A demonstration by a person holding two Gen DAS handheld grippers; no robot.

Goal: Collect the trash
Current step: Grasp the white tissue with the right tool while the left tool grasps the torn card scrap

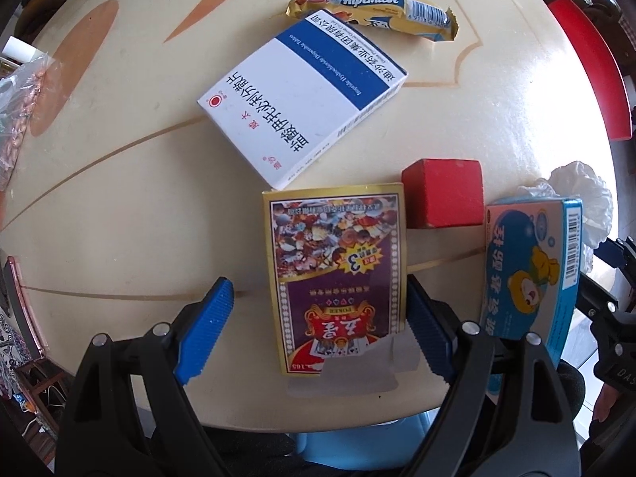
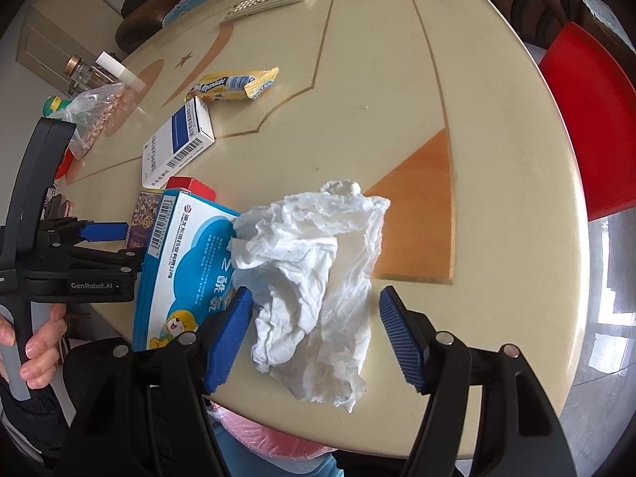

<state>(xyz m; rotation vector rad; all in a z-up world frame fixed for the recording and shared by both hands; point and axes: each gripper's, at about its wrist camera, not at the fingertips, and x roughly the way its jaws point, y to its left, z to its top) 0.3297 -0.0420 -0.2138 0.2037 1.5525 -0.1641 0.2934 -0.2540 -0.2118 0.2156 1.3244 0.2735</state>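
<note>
My left gripper (image 1: 318, 318) is open around a yellow-edged playing-card box (image 1: 338, 274) that lies flat on the cream table; its right finger touches the box edge, the left finger stands apart. My right gripper (image 2: 318, 330) is open around a crumpled white tissue (image 2: 314, 270) near the table's front edge. A blue children's medicine box (image 1: 532, 274) lies between the two, also in the right wrist view (image 2: 187, 262). A white and blue medicine box (image 1: 306, 95), a red block (image 1: 445, 190) and a yellow Alpenliebe candy wrapper (image 1: 377, 4) lie farther back.
A clear bag of nuts (image 2: 95, 119), a glass jar (image 2: 79, 71) and a remote control (image 2: 270, 0) sit at the table's far side. A red chair (image 2: 596, 119) stands to the right. A pink bag (image 2: 278, 441) shows below the table's front edge.
</note>
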